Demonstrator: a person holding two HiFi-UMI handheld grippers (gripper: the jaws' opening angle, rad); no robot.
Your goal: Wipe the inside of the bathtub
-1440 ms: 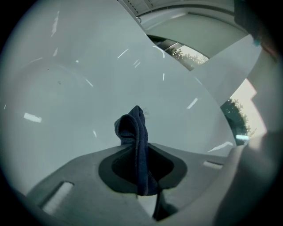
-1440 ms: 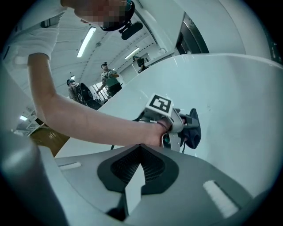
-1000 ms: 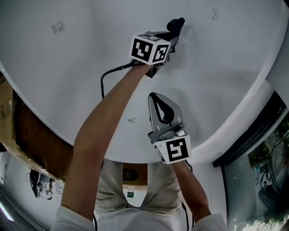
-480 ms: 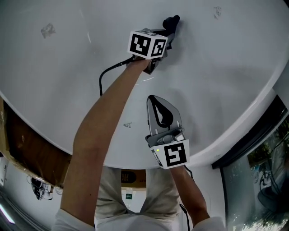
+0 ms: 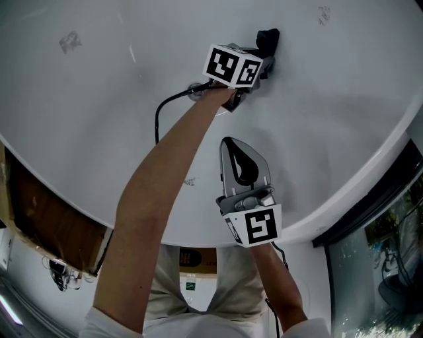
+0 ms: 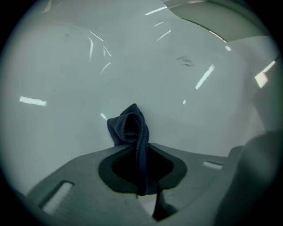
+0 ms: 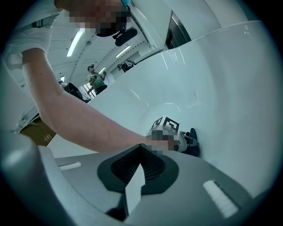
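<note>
One cloth [image 5: 268,38] [image 6: 130,128] [image 7: 193,148]: dark blue and bunched, the only one you have in view.
Cloth's axis: its long axis runs in line with your left gripper's jaws. The folded, rounded end points away from you, toward the top of the head view, and the tail hangs back through the jaw opening.
Cloth's place: at the tip of your left gripper, against the white inner surface of the bathtub [image 5: 99,86] [image 6: 66,66] [image 7: 230,79], well down inside the basin.
Left gripper [image 5: 263,54] [image 6: 141,165]: your jaws are closed tight on the cloth, pinching a narrow strip of it between them, and your arm is stretched far out over the tub.
Right gripper [image 5: 230,146] [image 7: 140,150]: jaws brought together at the tips with nothing between them. You hold it nearer your body, above the tub's near wall, pointing the same way as the left but well short of the cloth.
Marker cubes: two, one on each gripper.
Cable [image 5: 165,105]: one black lead, looping from your left gripper back across the tub surface.
Marks on the tub: three small grey smudges in the head view, at the upper left [image 5: 69,43], the upper right [image 5: 324,13] and beside your left forearm [image 5: 190,181].
Beyond the rim: one brown cardboard piece [image 5: 46,211] at your lower left, outside the tub.
</note>
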